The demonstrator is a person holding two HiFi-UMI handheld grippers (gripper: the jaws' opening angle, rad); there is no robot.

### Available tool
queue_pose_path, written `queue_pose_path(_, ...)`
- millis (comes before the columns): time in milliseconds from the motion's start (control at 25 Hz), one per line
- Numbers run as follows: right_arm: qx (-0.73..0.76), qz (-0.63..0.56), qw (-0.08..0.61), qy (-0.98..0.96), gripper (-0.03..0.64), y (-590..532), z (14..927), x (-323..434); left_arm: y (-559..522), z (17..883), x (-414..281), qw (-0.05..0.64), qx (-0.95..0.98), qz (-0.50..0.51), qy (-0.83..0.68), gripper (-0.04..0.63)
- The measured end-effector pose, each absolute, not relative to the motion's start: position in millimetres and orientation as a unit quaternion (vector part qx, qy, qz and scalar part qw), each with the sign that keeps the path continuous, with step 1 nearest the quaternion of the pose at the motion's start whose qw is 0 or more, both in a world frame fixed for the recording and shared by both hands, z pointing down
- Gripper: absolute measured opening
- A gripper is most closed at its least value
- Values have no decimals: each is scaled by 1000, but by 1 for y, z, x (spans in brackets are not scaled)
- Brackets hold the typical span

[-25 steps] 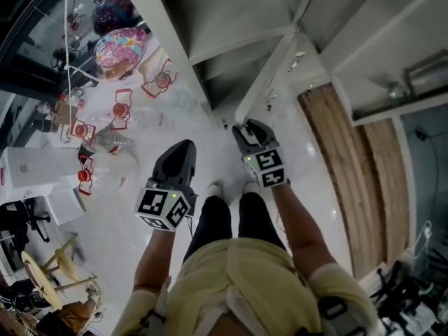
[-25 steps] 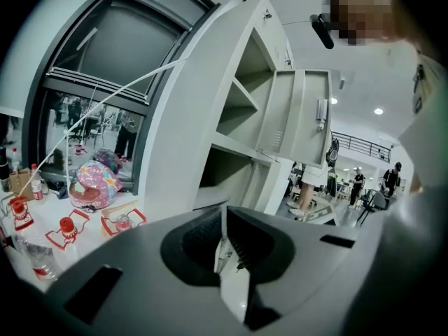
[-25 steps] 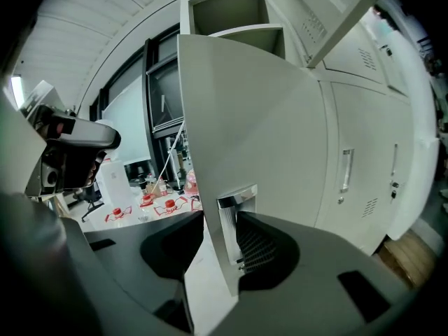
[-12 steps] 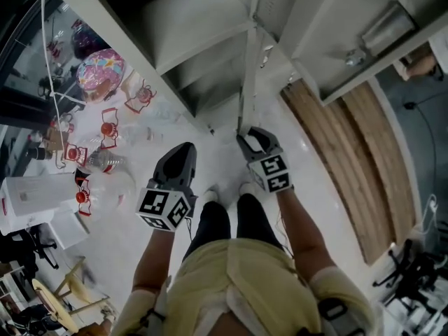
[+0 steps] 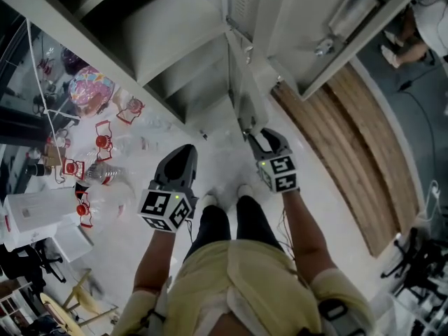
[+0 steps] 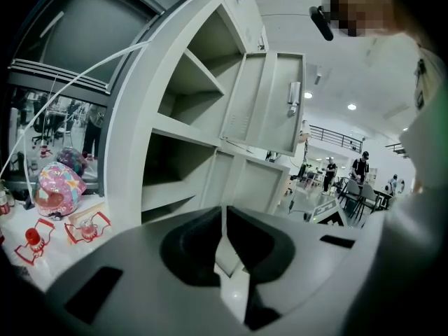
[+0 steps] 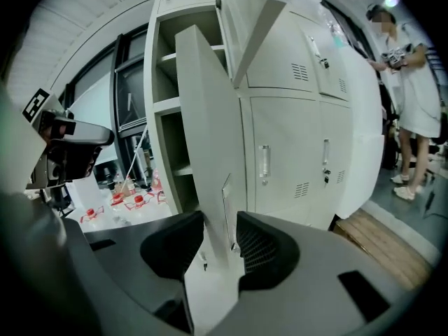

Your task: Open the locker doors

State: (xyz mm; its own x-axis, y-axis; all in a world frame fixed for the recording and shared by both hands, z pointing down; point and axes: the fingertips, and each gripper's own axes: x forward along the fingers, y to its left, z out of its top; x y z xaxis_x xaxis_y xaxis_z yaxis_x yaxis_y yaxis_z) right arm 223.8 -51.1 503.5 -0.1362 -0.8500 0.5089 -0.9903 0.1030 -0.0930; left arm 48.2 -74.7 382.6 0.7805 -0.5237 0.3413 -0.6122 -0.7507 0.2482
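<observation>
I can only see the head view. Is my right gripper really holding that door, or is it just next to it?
Observer: Holding it. In the right gripper view, the right gripper has its jaws closed on the edge of the open door.
Child: Is my left one holding something too?
Observer: No. The left gripper view shows the left gripper with its jaws together and nothing between them.
Child: Are any doors not open yet?
Observer: Yes. The right gripper view shows shut doors just right of the one you hold.
</observation>
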Motion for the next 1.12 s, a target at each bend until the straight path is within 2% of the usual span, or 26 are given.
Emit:
queue_pose_path(440, 681, 198, 155, -688, 144, -53, 501, 285, -72, 383, 64, 174, 927, 131, -306, 5)
queue_pose_path(1120, 700, 218, 141, -665, 144, -31, 497, 312, -65, 392, 56, 190, 905, 113, -364, 5)
